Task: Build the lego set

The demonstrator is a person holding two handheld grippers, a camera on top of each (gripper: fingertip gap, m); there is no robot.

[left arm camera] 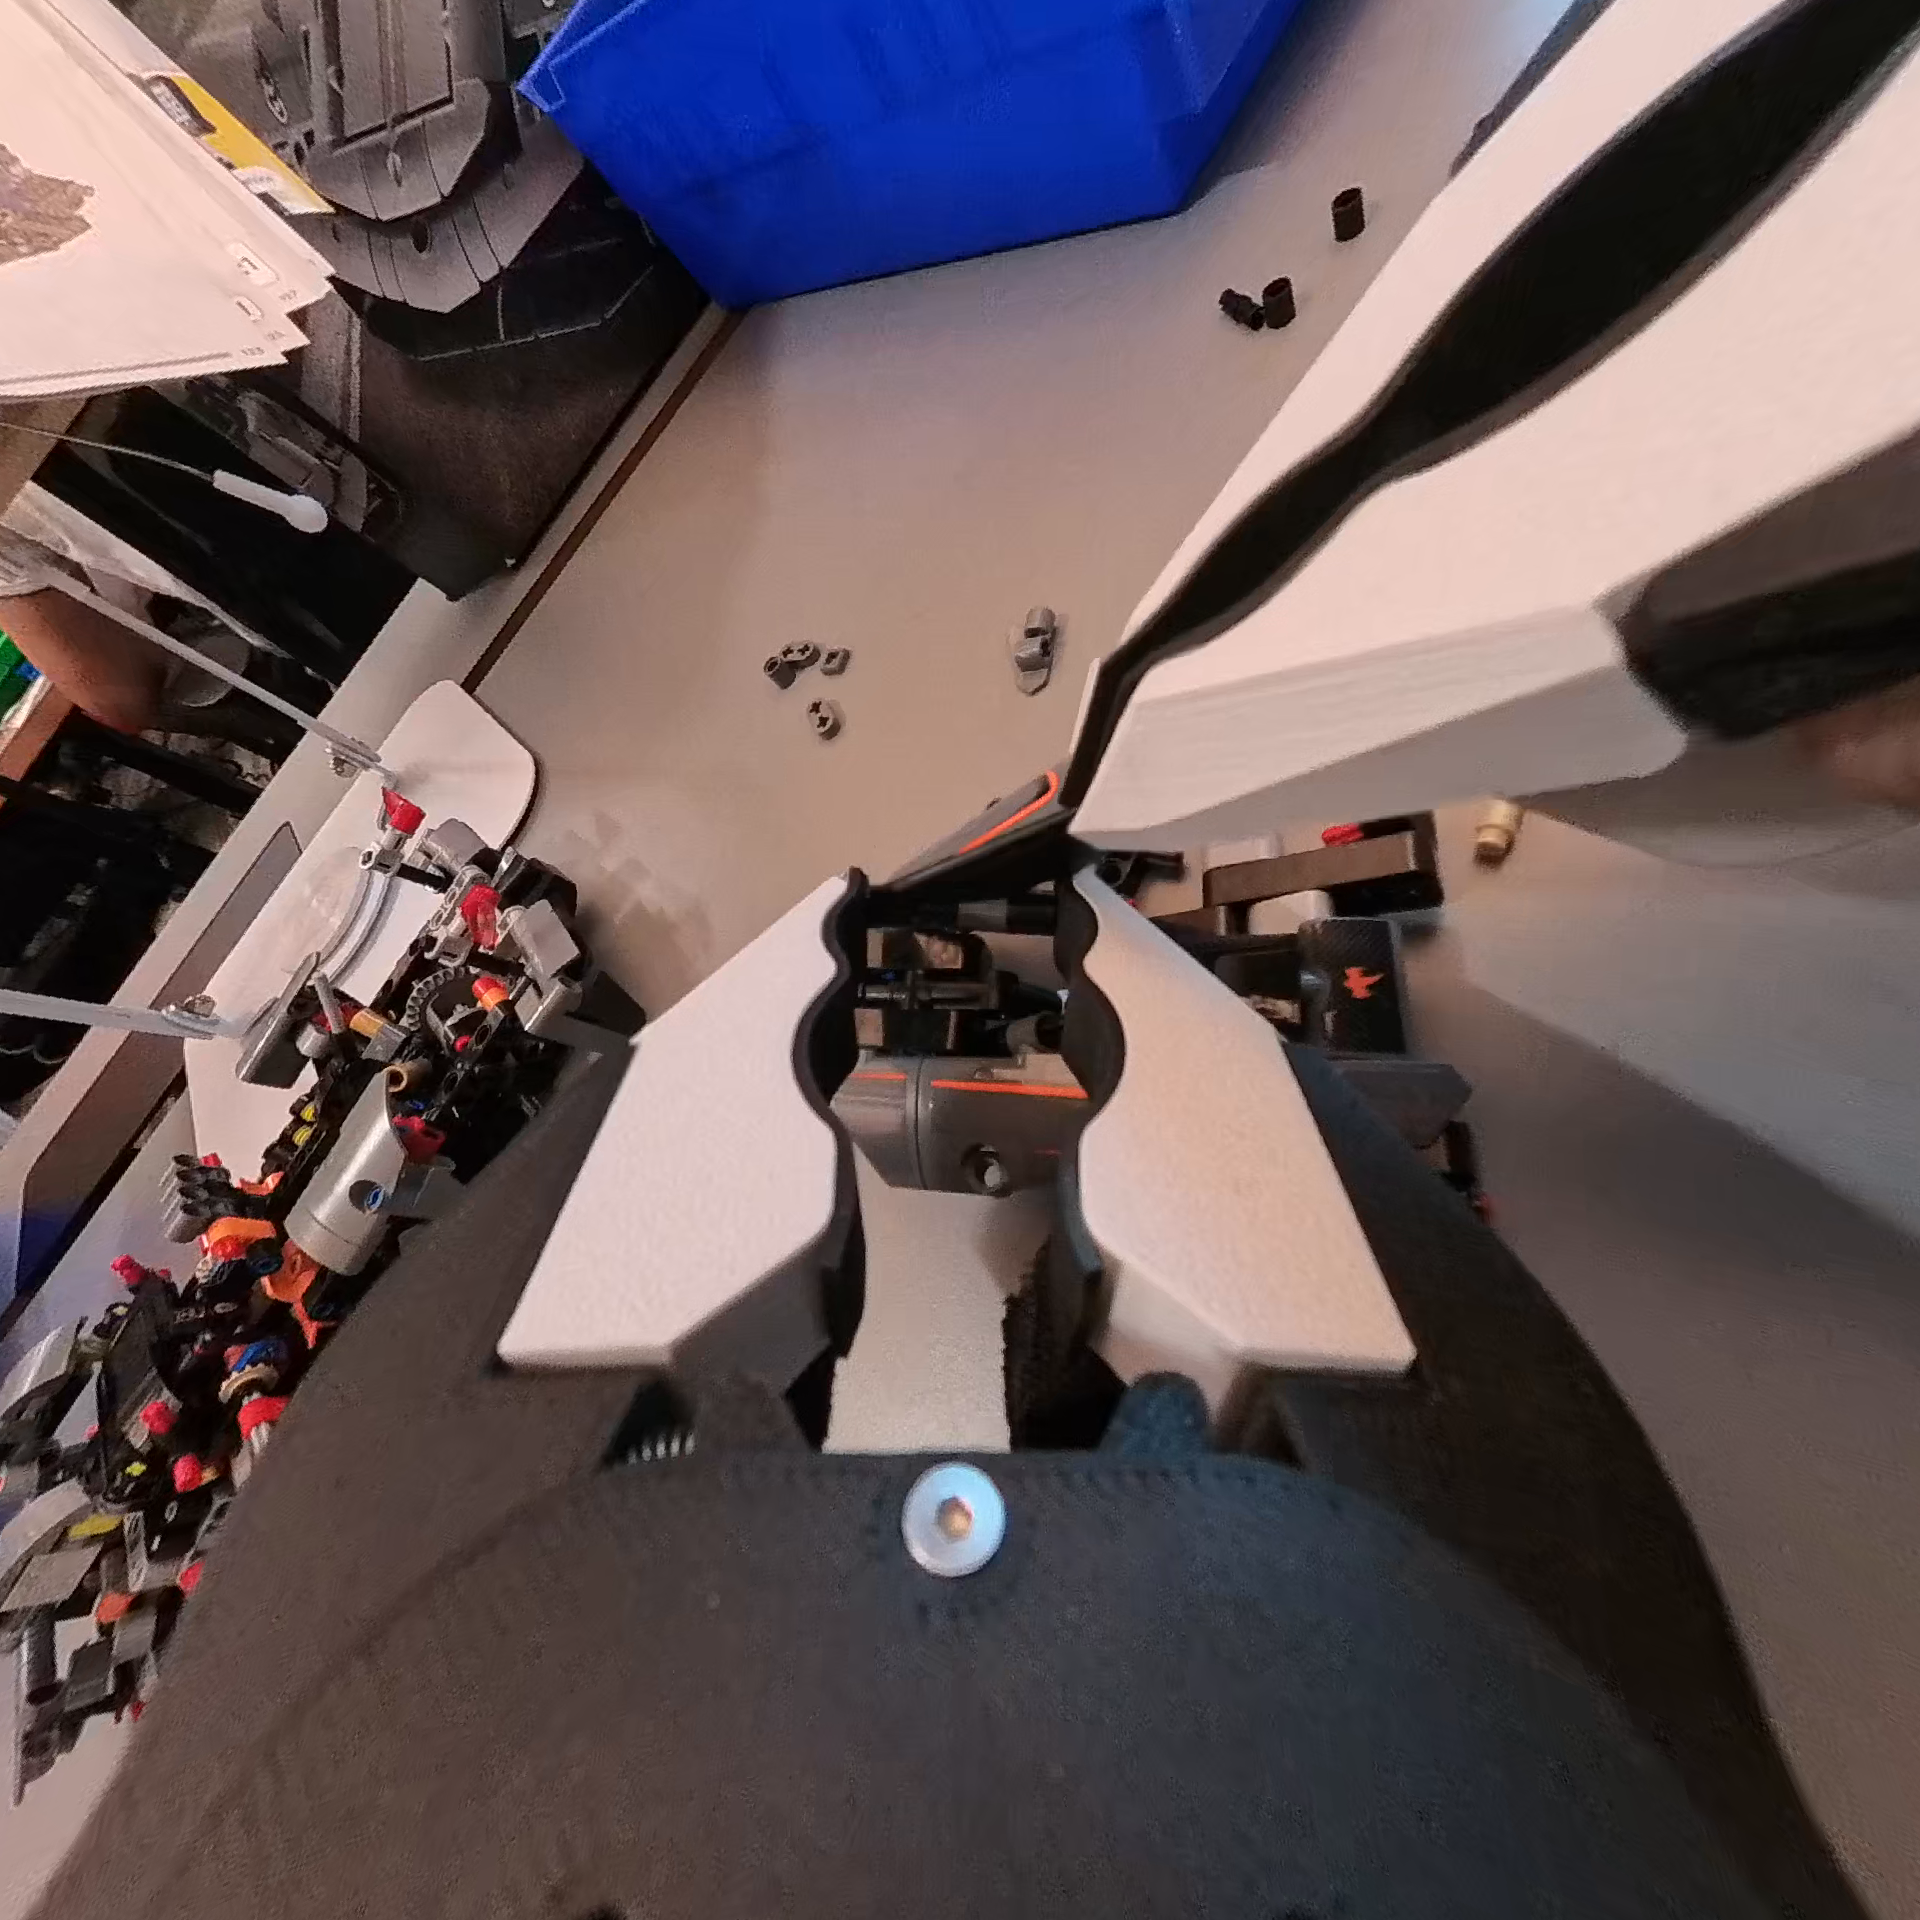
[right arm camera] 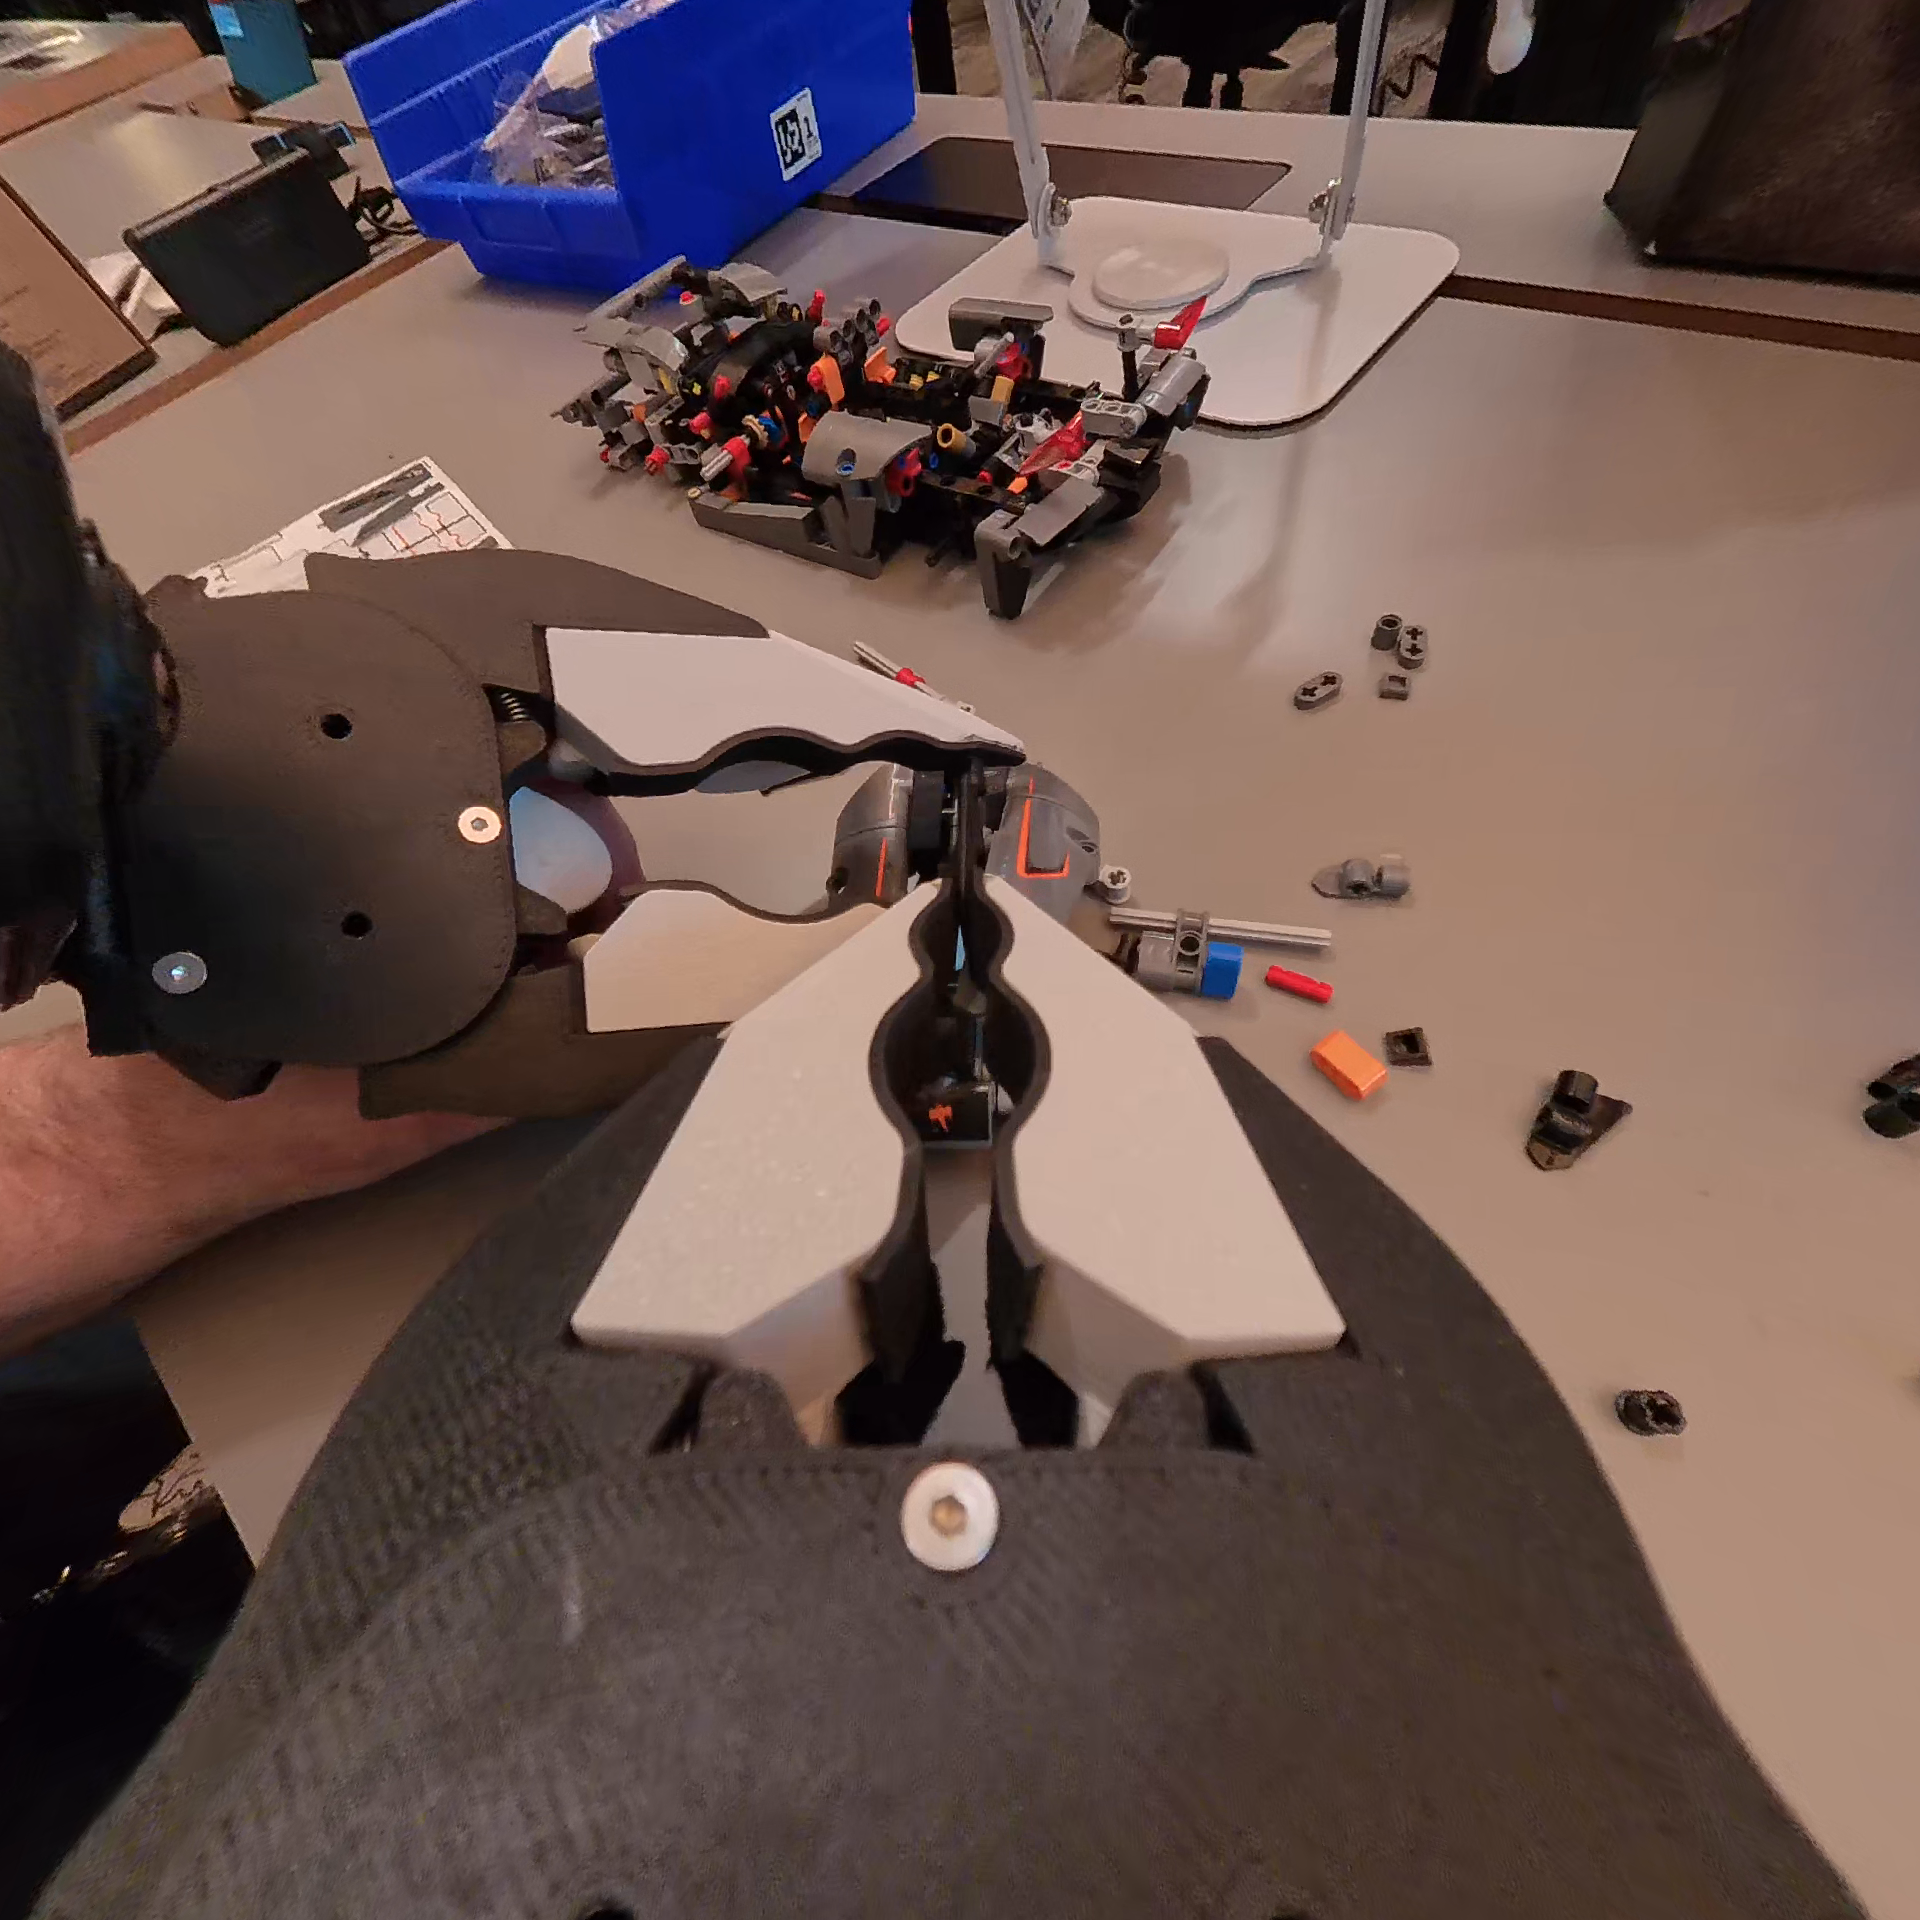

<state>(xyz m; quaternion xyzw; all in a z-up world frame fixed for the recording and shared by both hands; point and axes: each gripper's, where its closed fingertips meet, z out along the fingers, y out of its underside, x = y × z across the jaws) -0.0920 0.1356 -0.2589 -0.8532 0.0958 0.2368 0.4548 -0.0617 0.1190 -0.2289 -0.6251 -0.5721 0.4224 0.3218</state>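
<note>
Two claws meet on one small sub-assembly. Left wrist view: the left claw (left arm camera: pixel 961 997) is partly closed around a dark grey curved piece with orange striping (left arm camera: pixel 961 1127), apparently steadying it as the fixed half of a join. The right claw (left arm camera: pixel 1081 805) enters from upper right, fingers pressed together on a thin black, orange-edged panel (left arm camera: pixel 992 831) at the sub-assembly's top. Loose grey connectors (left arm camera: pixel 805 675) lie beyond on the counter (left arm camera: pixel 883 499).

Right wrist view: the right claw (right arm camera: pixel 961 883) is clamped on the thin black panel (right arm camera: pixel 971 821) — likely pressing it home. The left claw (right arm camera: pixel 914 821) grips the grey piece (right arm camera: pixel 1049 836) from the side, just above the counter (right arm camera: pixel 1558 540). The large partly built model (right arm camera: pixel 883 436) sits well apart, near the blue bin (right arm camera: pixel 644 125).
</note>
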